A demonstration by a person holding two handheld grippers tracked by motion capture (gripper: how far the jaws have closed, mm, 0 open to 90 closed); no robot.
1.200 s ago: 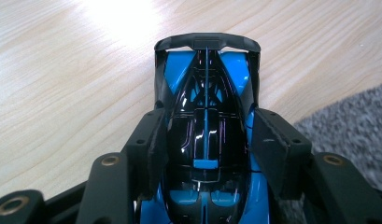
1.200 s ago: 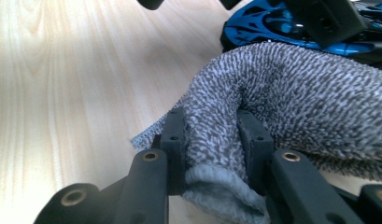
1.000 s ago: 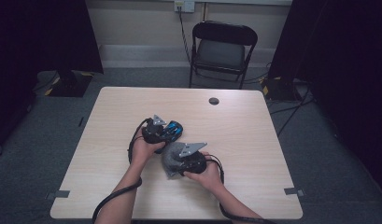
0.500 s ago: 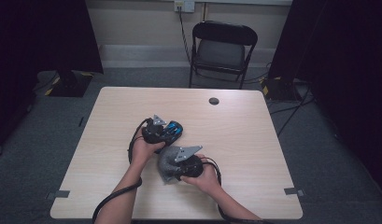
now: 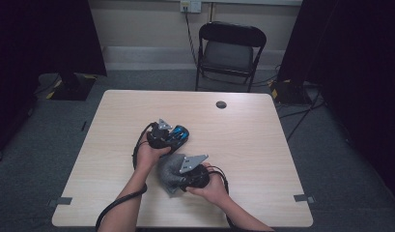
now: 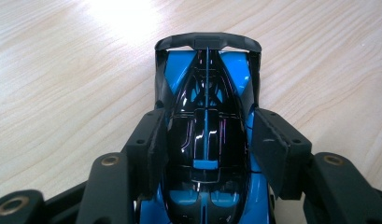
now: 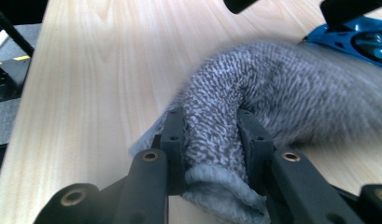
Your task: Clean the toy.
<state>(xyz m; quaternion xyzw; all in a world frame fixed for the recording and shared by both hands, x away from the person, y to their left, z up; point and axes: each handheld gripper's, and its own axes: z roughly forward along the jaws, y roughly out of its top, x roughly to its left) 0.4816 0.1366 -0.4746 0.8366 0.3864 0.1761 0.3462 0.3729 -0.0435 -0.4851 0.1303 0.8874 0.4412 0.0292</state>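
A blue and black toy car [image 6: 207, 93] lies on the wooden table [image 5: 262, 145] left of the middle. My left gripper [image 6: 207, 140] is shut on it, one pad against each flank of the cabin, and the rear wing points away from the camera. In the high view the car [image 5: 179, 133] sticks out to the right of the left gripper [image 5: 172, 136]. Just in front of it, my right gripper [image 5: 179, 176] is shut on a bunched grey cloth [image 5: 167, 173]. In the right gripper view the jaws [image 7: 210, 135] pinch a fold of the cloth [image 7: 282, 98], which looks blurred, and the car's blue edge [image 7: 352, 39] lies beyond it.
A small black round disc [image 5: 221, 104] sits near the table's far edge. A black folding chair [image 5: 229, 53] stands behind the table. Cables trail from both grippers off the near edge. Dark curtains flank the room.
The right gripper and its cloth have shifted slightly toward the near edge and left. The left gripper and the car have stayed put.
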